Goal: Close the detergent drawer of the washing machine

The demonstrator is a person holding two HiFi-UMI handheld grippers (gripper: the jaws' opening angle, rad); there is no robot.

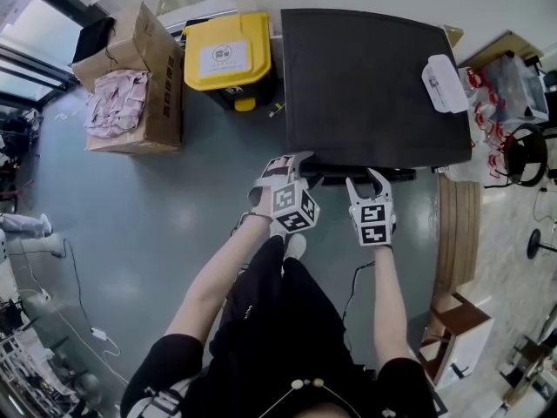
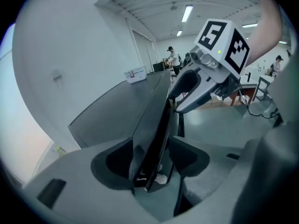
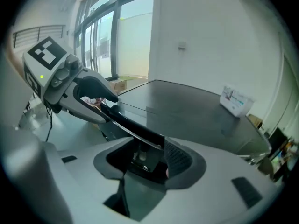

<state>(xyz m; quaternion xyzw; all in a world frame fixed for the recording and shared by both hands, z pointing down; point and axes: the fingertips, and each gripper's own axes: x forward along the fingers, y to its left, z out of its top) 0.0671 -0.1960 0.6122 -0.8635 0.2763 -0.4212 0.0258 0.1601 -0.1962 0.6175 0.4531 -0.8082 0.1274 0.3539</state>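
Note:
The washing machine (image 1: pixel 374 85) shows from above as a dark flat top. Its detergent drawer (image 1: pixel 348 177) sticks out a little from the front edge as a dark strip. My left gripper (image 1: pixel 291 159) is at the drawer's left end and my right gripper (image 1: pixel 367 179) at its middle. In the left gripper view the thin dark drawer front (image 2: pixel 154 125) stands between the open jaws of my left gripper (image 2: pixel 149 164), with a gap beside it. In the right gripper view the drawer front (image 3: pixel 135 129) runs across between the open jaws of my right gripper (image 3: pixel 149 160).
A yellow bin (image 1: pixel 228 55) and a cardboard box (image 1: pixel 139 85) of cloths stand left of the machine. A white packet (image 1: pixel 444 84) lies on the machine's top at the right. Wooden shelving (image 1: pixel 457 233) stands to the right. A cable (image 1: pixel 83 312) trails on the floor at the left.

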